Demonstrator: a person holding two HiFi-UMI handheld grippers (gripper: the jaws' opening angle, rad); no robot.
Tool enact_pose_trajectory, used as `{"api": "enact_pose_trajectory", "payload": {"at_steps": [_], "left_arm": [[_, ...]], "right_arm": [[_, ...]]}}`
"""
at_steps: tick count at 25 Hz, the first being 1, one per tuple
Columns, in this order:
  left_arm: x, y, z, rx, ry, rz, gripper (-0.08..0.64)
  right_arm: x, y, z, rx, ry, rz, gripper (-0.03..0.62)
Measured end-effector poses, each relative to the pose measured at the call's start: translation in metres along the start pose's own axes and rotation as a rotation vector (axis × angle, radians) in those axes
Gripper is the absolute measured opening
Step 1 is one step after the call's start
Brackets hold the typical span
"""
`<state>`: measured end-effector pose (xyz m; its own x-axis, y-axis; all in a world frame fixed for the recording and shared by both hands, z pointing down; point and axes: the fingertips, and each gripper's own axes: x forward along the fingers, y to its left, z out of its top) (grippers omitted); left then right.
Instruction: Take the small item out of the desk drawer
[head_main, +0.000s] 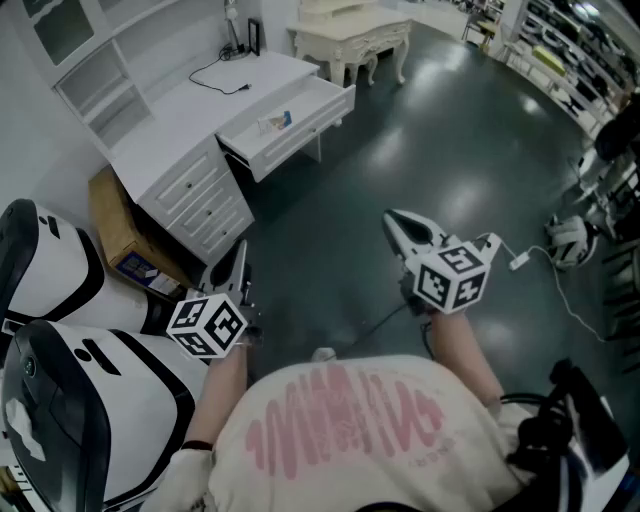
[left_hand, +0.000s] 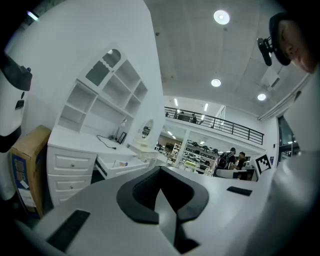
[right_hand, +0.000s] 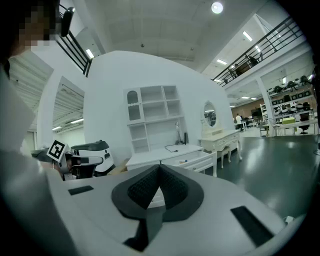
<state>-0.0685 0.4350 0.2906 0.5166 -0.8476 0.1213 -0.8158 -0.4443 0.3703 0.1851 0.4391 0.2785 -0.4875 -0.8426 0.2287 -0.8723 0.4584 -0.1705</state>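
Both the left hand-held gripper and right hand-held gripper are closed and empty, so entering the drawer ahead unopened could shove the small item aside.

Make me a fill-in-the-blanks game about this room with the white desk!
The drawer of the white desk stands ____.
The small item lies inside the ____.
The left gripper and the right gripper both have their jaws ____.
The cardboard box stands beside the ____.
Missing words: open; drawer; shut; desk.
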Motion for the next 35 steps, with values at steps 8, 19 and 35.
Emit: {"api": "enact_pose_trajectory", "payload": {"at_steps": [8, 19, 35], "left_arm": [[0.024, 0.01, 0.007, -0.009, 0.002, -0.005, 0.028], [0.062, 0.056, 0.031, -0.013, -0.014, -0.016, 0.028], [0.132, 0.115, 0.019, -0.078, 0.037, -0.026, 0.028]], "right_arm": [[0.019, -0.017, 0.009, 0.002, 0.002, -0.009, 0.015], [0.076, -0.03, 0.036, 0.013, -0.046, -0.02, 0.015], [0.18, -0.068, 0.023, 0.036, 0.038, -0.014, 0.015]]}}
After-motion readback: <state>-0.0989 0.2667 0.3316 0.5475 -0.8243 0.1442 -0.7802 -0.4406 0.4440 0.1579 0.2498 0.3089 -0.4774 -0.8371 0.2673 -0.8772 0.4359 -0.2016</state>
